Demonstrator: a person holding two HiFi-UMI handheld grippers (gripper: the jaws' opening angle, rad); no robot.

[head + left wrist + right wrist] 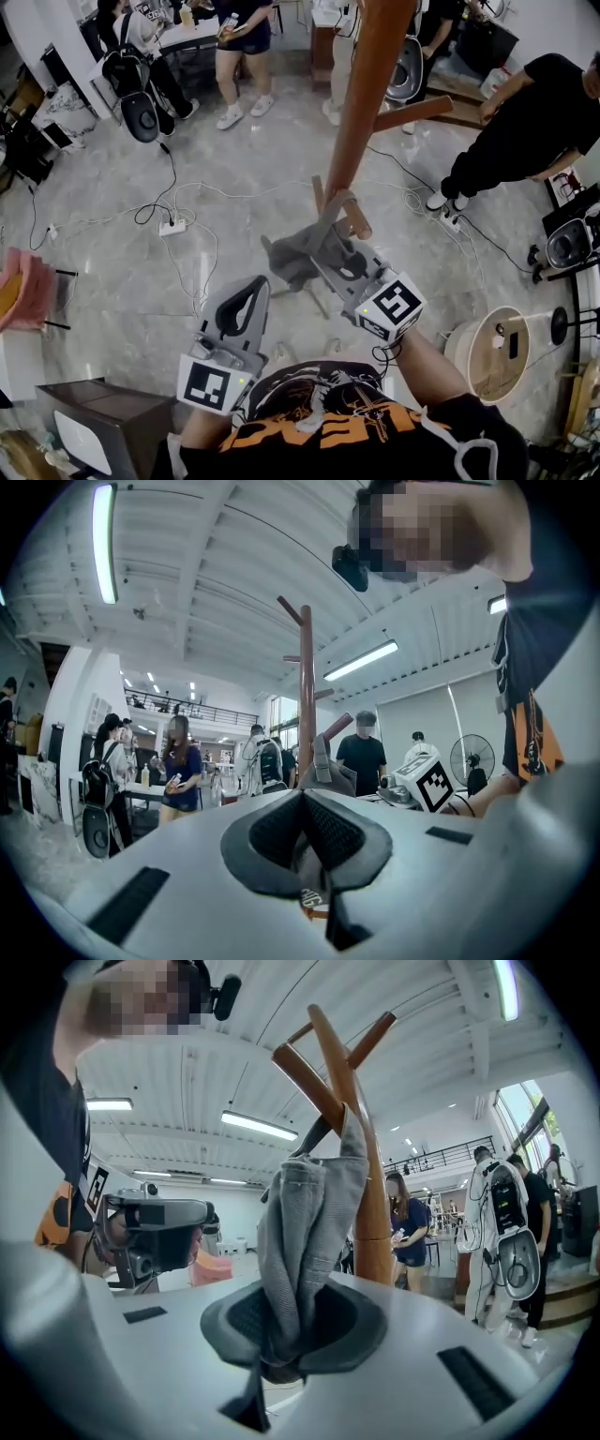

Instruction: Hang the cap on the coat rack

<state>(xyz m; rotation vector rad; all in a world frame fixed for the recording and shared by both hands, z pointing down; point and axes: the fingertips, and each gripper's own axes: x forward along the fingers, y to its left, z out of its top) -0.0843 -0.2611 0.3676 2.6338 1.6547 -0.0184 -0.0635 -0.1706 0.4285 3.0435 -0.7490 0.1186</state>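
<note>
From the head view, my left gripper [251,283] sits low on the left, jaws pressed together with nothing in them, well apart from the coat rack [371,84]. My right gripper [330,251] reaches up to the rack's brown pole, where the grey cap [292,255] hangs against a lower peg [352,216]. Cables trail over the pale floor [234,169], and people stand further back.

In the left gripper view, the left gripper [305,829] has its dark pads meeting at the middle, with no object between them. Beyond them stands the coat rack [307,691], with the cap [330,774] at its side and my right gripper's marker cube [427,782] just beside that.

In the right gripper view, the right gripper [279,1346] is pinching the cap [309,1227]: the grey cloth runs down into the narrow gap between the jaws. The cap's upper part drapes over a slanted peg [302,1080] of the coat rack [371,1218]. The left gripper [155,1218] shows off to the left.
</note>
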